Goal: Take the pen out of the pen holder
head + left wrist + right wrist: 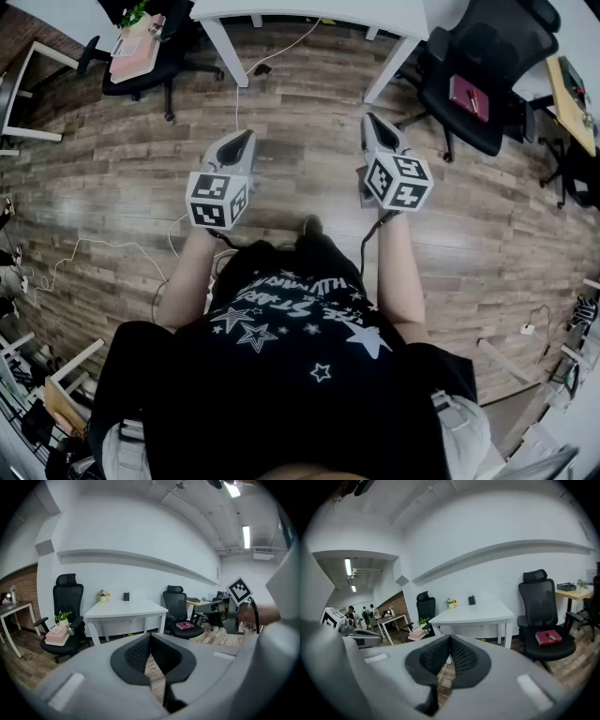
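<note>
1. A person in a black shirt (281,356) printed with stars is standing on a wooden floor (300,94) and holding a gripper in each hand, both pointing forward and tilting slightly down.
2. The left gripper (244,139) is keeping its jaws together, the dark pads meeting at the tip with nothing between them; the left gripper view shows the same at (150,637).
3. The right gripper (371,122) is also keeping its jaws together and is holding nothing, as the right gripper view shows at (450,639).
4. Both grippers are hanging in the air above the floor, well apart from the white desk (309,13) that is standing ahead against the wall.
5. A small dark container, seemingly the pen holder (126,596) (472,600), is sitting upright toward the back of the desk, near the wall; it is too small to tell whether a pen is standing in it.
6. A small flower pot (102,596) (451,603) is standing on the desk just beside the pen holder.
7. A black office chair (65,597) to the left of the desk is carrying a pink box (57,637) and a small green plant (63,617) on its seat.
8. Another black chair (540,606) to the right of the desk is carrying a red book (548,637) on its seat.
9. A white cable (103,246) is lying loosely across the floor on the person's left.
</note>
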`<state>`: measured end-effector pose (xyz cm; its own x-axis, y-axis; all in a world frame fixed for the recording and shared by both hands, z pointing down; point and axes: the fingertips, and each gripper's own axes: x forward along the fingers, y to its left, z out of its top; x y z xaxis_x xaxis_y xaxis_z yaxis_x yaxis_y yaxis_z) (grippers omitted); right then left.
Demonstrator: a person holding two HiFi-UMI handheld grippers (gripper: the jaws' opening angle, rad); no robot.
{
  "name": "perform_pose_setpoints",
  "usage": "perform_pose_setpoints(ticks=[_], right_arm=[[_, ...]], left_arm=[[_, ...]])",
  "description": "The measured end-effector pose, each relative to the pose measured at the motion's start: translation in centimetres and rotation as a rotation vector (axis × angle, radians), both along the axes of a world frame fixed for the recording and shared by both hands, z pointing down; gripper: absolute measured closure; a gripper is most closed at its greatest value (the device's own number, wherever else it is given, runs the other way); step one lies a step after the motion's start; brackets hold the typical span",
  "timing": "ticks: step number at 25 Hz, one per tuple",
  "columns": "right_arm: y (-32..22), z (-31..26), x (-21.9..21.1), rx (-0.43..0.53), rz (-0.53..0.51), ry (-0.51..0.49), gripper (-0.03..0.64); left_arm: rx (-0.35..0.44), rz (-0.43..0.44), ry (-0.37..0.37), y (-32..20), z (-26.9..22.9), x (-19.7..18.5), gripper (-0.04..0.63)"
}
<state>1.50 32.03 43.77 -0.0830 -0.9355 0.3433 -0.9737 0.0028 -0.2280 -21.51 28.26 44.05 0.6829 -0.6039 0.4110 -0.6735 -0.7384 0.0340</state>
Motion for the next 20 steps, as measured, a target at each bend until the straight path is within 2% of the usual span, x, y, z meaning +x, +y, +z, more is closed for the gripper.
perform_pose_setpoints(ticks=[7,12,20], right_arm=[[1.2,-0.2,-0.2,-0.005,0.020,0.003,0.612],[1.9,0.2,0.7,-0.011,0.029,-0.005,0.612],[0.0,0.9,3.1,0.035,-0.039,-0.023,0.612]], left_arm=[[0.010,0.023,0.005,0.9,-0.5,0.3,0.584],[0.017,0.037,-0.025,1.0,-0.2,1.0,0.584],[0.075,-0.036,-0.028,0.2,-0.8,3.5,0.584]])
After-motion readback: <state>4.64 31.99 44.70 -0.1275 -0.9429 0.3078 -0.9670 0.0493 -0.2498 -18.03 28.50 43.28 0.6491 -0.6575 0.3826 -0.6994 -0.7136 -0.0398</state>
